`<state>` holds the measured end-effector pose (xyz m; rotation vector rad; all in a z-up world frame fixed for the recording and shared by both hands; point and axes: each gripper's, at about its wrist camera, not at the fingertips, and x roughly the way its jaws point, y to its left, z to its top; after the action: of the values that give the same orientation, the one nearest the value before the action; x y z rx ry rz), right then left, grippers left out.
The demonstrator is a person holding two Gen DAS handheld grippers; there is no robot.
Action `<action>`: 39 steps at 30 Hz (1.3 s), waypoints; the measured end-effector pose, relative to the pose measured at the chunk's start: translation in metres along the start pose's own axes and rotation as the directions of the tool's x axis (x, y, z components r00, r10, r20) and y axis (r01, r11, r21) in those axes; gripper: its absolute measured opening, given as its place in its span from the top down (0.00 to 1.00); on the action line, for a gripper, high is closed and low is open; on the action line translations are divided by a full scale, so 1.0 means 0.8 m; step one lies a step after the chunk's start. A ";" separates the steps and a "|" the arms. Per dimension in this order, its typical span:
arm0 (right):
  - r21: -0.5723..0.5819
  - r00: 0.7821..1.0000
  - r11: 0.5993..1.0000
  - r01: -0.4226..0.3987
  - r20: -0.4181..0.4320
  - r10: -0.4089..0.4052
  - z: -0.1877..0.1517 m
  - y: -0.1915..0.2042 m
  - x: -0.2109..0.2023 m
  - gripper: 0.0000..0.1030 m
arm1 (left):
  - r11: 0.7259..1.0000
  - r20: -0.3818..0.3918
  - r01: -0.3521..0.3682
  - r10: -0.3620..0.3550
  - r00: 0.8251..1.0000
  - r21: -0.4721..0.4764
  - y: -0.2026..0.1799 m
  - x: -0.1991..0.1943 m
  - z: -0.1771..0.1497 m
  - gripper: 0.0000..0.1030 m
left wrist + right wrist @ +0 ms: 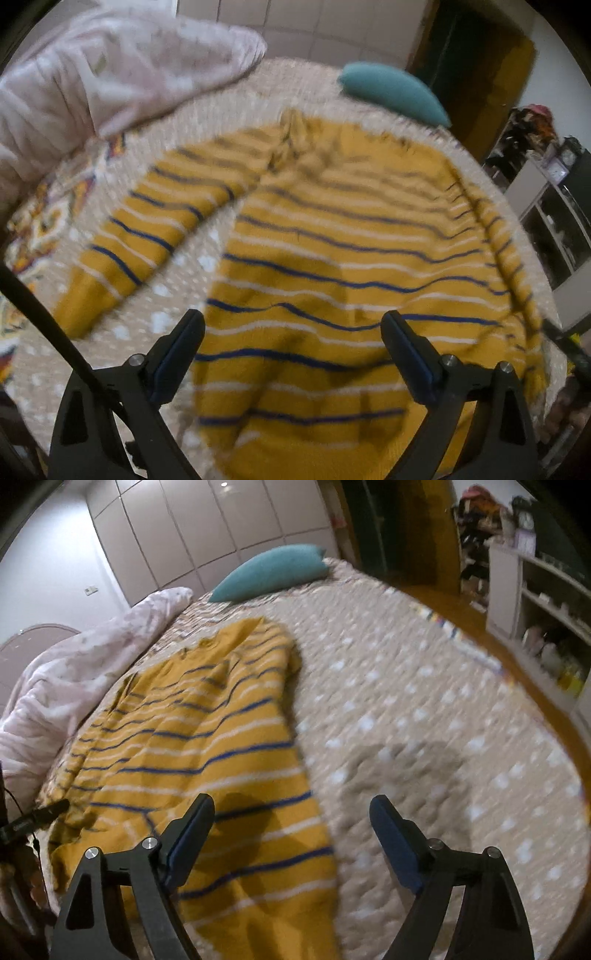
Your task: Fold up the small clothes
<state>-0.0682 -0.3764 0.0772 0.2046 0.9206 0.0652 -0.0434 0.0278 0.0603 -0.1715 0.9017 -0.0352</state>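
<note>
A mustard-yellow sweater [332,258] with thin blue and white stripes lies spread flat on the bed. From the left gripper's camera it fills most of the view, body toward the camera and one sleeve [140,240] angled off to the left onto the bedspread [173,280]. That view alone shows a brightly patterned patch of cloth [33,221] at the far left edge of the bed. The right gripper's camera sees the sweater [192,753] only in its left half; the rest is open bedspread [424,738], beige with pale dots. Only there do the white cupboard doors [207,524] along the wall show fully, along with a strip of wooden floor [436,594].

The left gripper [291,325] hangs tilted downward over the sweater's body, its jaws spread wide with nothing clamped between them. The right gripper [291,808] points down the same way over the sweater's right edge, jaws wide apart too, one finger [192,834] above the fabric and the other above bare bedspread; it holds nothing.

A teal pillow [269,572] sits at the far end of the bed, and a crumpled pale pink quilt [81,672] is heaped along the left side. White shelves [546,620] crowded with small items stand at the right. Both views are smeared with blur.
</note>
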 end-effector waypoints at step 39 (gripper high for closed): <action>0.098 0.926 0.935 -0.341 -0.135 0.352 -0.064 0.105 0.046 0.89 | 0.994 0.012 0.061 -0.060 0.998 -0.090 0.048 -0.050 -0.034 0.07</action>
<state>-0.0841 -0.2810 0.0352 0.4347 1.0303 0.3803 -0.0912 0.0663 0.0687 -0.2834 0.8891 -0.0498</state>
